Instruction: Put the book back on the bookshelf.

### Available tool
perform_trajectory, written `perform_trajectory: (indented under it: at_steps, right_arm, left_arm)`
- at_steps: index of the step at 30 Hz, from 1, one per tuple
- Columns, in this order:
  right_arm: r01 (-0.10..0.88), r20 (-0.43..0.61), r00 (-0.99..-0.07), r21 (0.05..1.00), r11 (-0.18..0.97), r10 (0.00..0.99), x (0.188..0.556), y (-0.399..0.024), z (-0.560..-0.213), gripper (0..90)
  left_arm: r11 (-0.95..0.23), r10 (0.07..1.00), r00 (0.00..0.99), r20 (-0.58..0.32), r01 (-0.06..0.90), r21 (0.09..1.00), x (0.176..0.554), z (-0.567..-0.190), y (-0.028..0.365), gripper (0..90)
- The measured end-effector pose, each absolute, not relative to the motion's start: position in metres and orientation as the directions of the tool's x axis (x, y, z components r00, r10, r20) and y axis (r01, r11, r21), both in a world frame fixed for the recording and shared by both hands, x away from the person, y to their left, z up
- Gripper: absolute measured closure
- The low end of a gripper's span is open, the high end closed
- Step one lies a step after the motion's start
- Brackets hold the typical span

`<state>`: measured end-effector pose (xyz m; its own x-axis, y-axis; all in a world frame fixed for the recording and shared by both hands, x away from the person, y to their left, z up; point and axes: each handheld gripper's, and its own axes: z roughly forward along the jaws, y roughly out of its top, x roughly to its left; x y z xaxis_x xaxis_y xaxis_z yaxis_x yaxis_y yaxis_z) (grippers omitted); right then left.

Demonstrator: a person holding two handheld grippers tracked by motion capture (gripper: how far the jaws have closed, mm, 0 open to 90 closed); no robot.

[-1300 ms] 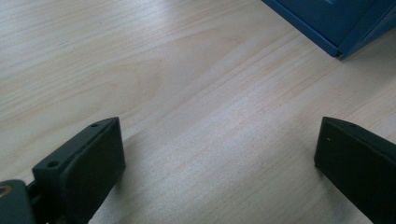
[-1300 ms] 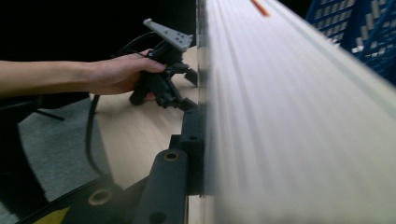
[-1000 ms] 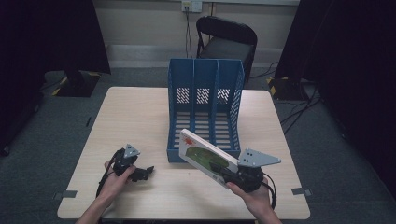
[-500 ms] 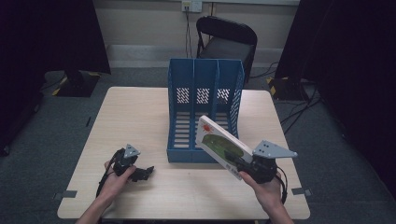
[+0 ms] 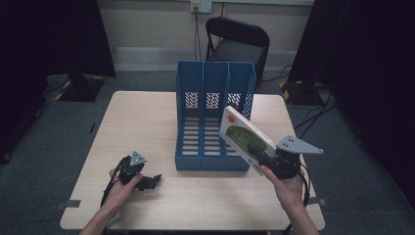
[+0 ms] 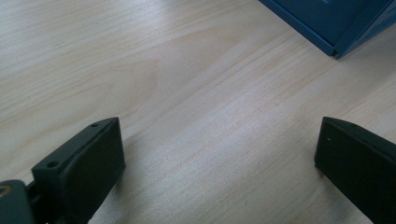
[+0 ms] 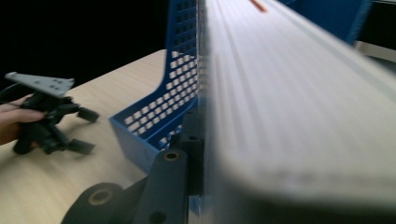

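Note:
A book (image 5: pixel 243 136) with a white cover and a green picture is held tilted above the table, at the front right corner of the blue three-slot file rack (image 5: pixel 214 78). My right gripper (image 5: pixel 259 152) is shut on the book's lower end. In the right gripper view the book's page edge (image 7: pixel 299 102) runs away from me, with one black finger (image 7: pixel 189 140) pressed against its side and the rack (image 7: pixel 173 93) to the left. My left gripper (image 5: pixel 149 182) rests on the table left of the rack, open, with bare wood between its jaws (image 6: pixel 215 158).
The wooden table (image 5: pixel 147 122) has free surface left of and in front of the rack. The rack's front corner (image 6: pixel 336 23) lies ahead of the left gripper. A black chair (image 5: pixel 237 41) stands behind the table. Cables (image 5: pixel 313 112) run on the floor at the right.
My right gripper has carried the book to the right and upward, from in front of the rack to its front right corner, and tilted it steeper. The left gripper has stayed put.

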<state>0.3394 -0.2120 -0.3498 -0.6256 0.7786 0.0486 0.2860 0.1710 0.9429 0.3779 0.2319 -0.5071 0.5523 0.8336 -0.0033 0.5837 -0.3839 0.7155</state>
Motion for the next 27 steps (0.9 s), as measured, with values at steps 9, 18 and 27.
perform_trajectory:
  at_steps: [9,18,27]
  right_arm:
    - [0.304,0.050,-0.548,0.942,0.143,0.835,0.357,-0.216,-0.352,76.5]
    - [0.316,0.046,-0.487,0.940,0.127,0.872,0.380,-0.210,-0.351,76.5]
    - [0.331,0.047,-0.459,0.936,0.121,0.887,0.403,-0.199,-0.353,76.5]
  left_arm:
    - [-0.384,0.834,0.552,-0.003,0.584,0.715,0.378,-0.507,0.232,0.9]
    - [-0.384,0.833,0.553,-0.003,0.584,0.715,0.378,-0.507,0.232,0.9]
    - [-0.385,0.833,0.553,-0.003,0.583,0.716,0.378,-0.507,0.232,0.8]
